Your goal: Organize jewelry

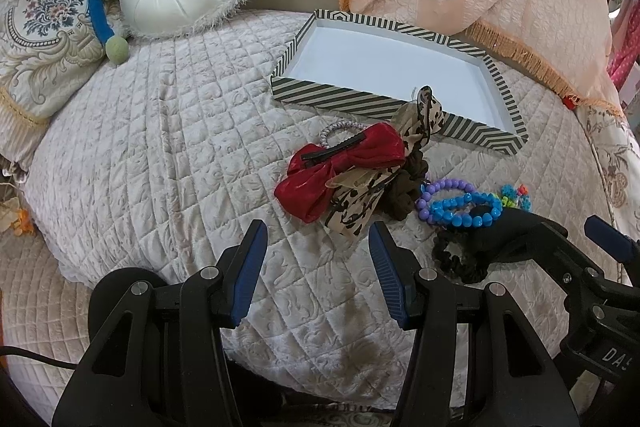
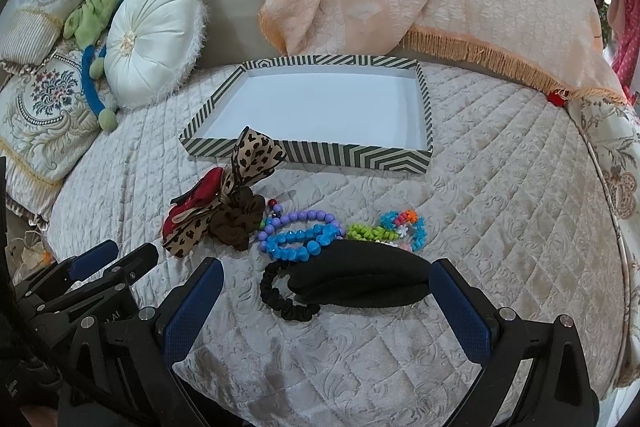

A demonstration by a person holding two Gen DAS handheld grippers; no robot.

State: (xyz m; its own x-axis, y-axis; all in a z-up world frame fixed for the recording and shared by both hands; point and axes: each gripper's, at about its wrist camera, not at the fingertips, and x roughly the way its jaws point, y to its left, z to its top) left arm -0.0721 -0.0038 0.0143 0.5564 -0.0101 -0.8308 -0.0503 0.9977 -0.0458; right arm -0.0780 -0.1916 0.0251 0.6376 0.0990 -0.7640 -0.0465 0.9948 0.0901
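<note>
On a quilted bed cover lies a small heap of hair pieces and bracelets, with a striped tray just behind it, its white floor bare.

From the right wrist view, the right tongs stand wide apart, released, gripping nothing. A black padded headband lies between the two fingers, its right end touching or just beside the right finger; whether they actually touch I cannot tell. A thin black scrunchie loops at the headband's 8 o'clock. Past the headband, at 12 o'clock from the tongs, lie a blue bead bracelet and a purple bead bracelet, overlapping; at 1 o'clock a multicoloured bead bracelet. At 11 o'clock sit a brown scrunchie, a leopard-print bow leaning on the tray's front wall, and a red bow.

From the left wrist view, the left tongs are also released, spread over bare quilt. The red bow lies just ahead at 12 o'clock, apart from the fingertips; the bracelets lie at 2 o'clock.
</note>
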